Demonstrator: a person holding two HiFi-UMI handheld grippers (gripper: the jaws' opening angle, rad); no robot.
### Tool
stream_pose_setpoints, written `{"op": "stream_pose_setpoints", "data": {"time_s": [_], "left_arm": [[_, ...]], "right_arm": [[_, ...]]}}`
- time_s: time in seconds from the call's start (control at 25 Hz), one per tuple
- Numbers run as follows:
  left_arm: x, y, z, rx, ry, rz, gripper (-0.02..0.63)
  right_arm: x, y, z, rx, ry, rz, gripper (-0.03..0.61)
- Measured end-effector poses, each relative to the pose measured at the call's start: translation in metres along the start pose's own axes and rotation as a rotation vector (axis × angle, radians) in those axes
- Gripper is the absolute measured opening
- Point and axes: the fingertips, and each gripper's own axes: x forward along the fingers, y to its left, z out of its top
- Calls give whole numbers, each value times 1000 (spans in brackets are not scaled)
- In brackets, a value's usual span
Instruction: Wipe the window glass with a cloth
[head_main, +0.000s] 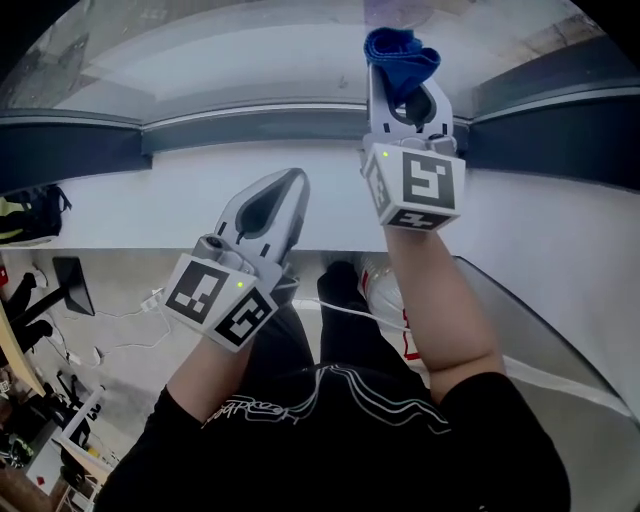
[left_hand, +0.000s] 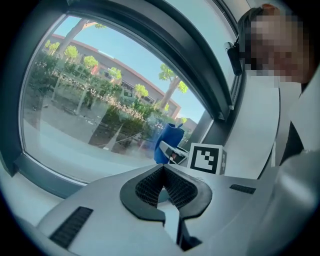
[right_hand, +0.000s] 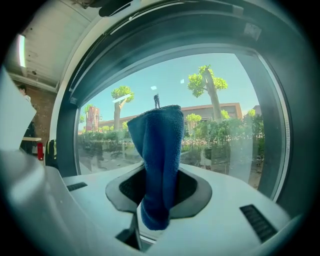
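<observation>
the right gripper (right_hand: 157, 200) pinches the blue cloth (right_hand: 159, 150), which stands up close to the window glass (right_hand: 220, 100). the left gripper (left_hand: 165, 192) is closed on nothing. best to press the cloth flat and sweep in overlapping strokes.

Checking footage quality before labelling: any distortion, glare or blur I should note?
Head view: fisheye bows the window frame, corners dark. Left gripper view: window glass bright, its surround dark and curved. Right gripper view: blue cloth sharp, backlit; ceiling lamp glares.

cloth (right_hand: 159, 160): fuzzy blue microfibre | window glass (right_hand: 230, 90): smooth, glossy | right claw (right_hand: 158, 189): matt grey plastic
</observation>
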Motion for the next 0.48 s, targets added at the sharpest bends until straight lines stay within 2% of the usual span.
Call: {"op": "stream_pose_setpoints", "data": {"time_s": [0.48], "left_arm": [[54, -57, -22, 39, 73, -86, 3]], "right_arm": [[-41, -111, 4, -6, -28, -149, 94]]}}
